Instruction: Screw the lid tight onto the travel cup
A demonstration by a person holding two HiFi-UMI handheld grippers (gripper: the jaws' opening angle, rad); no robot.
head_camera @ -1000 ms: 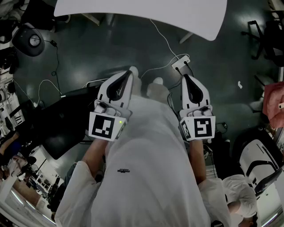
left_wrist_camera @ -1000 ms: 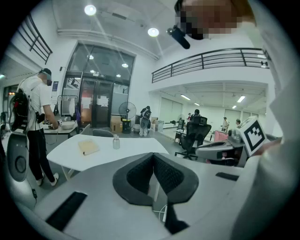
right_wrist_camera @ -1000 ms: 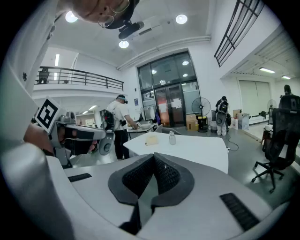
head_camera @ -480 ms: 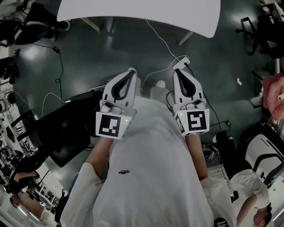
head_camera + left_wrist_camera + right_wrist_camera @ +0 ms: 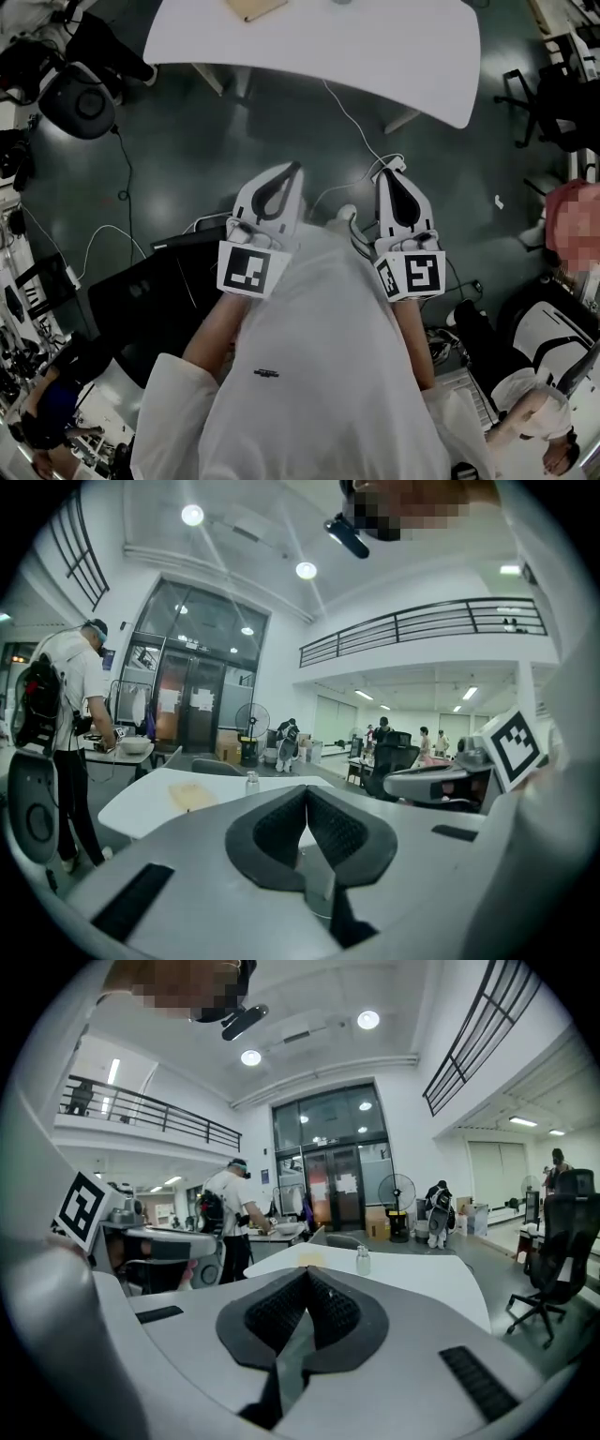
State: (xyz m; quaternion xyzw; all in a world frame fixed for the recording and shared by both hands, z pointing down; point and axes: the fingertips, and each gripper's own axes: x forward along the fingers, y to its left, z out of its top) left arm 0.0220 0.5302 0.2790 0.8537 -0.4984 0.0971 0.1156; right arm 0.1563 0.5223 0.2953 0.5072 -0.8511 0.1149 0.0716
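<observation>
A small clear travel cup (image 5: pixel 251 782) stands far off on a white table (image 5: pixel 141 808), beside a tan board (image 5: pixel 192 796). The right gripper view shows the same cup (image 5: pixel 362 1260) and tan board (image 5: pixel 309 1258) on that table (image 5: pixel 422 1283). In the head view the table (image 5: pixel 375 47) lies across the top, with the tan board (image 5: pixel 253 7) at its far edge. My left gripper (image 5: pixel 292 169) and right gripper (image 5: pixel 387 174) are held side by side in front of my body, well short of the table, over the dark floor. Both are shut with nothing between the jaws.
Cables (image 5: pixel 352 103) run over the dark floor between me and the table. A black chair (image 5: pixel 141 300) stands at my left and office chairs (image 5: pixel 548 94) at the right. A person (image 5: pixel 66 714) works at another table on the left, beyond a standing fan (image 5: pixel 251 726).
Both grippers have moved forward with me toward the white table. The table now fills more of the top of the head view, with things on it showing.
</observation>
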